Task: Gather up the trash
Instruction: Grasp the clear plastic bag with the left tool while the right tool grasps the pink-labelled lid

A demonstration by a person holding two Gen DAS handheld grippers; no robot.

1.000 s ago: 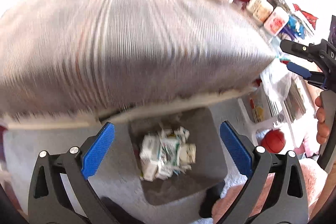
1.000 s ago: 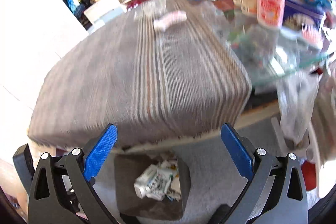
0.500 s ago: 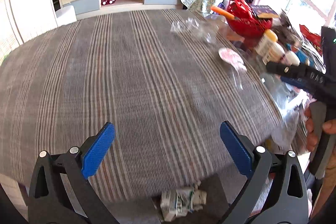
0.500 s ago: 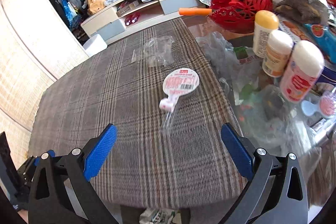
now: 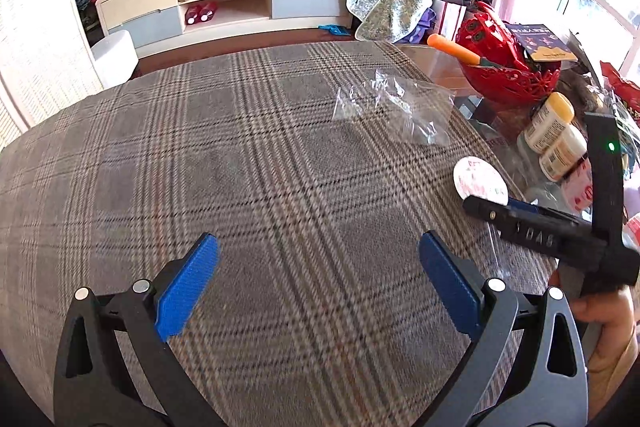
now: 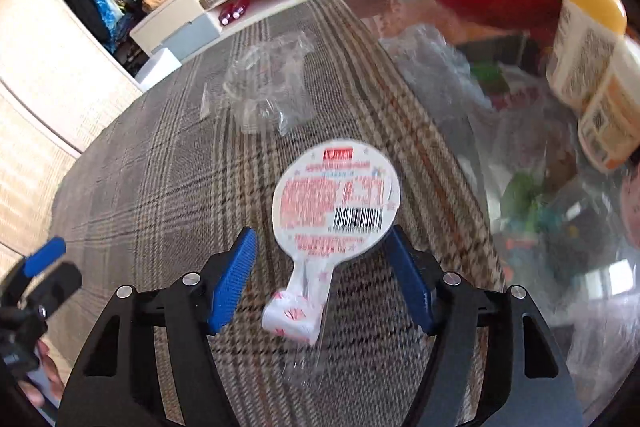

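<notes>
Closing in on a round paddle-shaped wrapper [image 6: 335,211] is what the right gripper [image 6: 322,275] is caught doing here, jaws narrowing with the wrapper's neck and lower edge sitting between the blue pads, though a firm pinch can't be confirmed yet, so it's counted as not gripped. That wrapper is laid flat on the plaid tablecloth [image 5: 240,167], near the cloth's edge at about 3 o'clock in the left wrist view, just beside the glass tabletop crowded with bottles [image 6: 592,67] and a red basket [image 5: 508,67]. A crumpled clear plastic bag [image 6: 268,91] is left further up the cloth, at roughly 11 o'clock from the wrapper, well apart from either tool. The left gripper [image 5: 316,291] is held spread wide with nothing between its pads, hovering over bare cloth. Progress-wise, it's judged somewhere in the middle: two bits of rubbish are still seen on the cloth, one about to be picked up, the clear bag untouched. No bin is shown in either view, so how much has been dumped already can't be told.
</notes>
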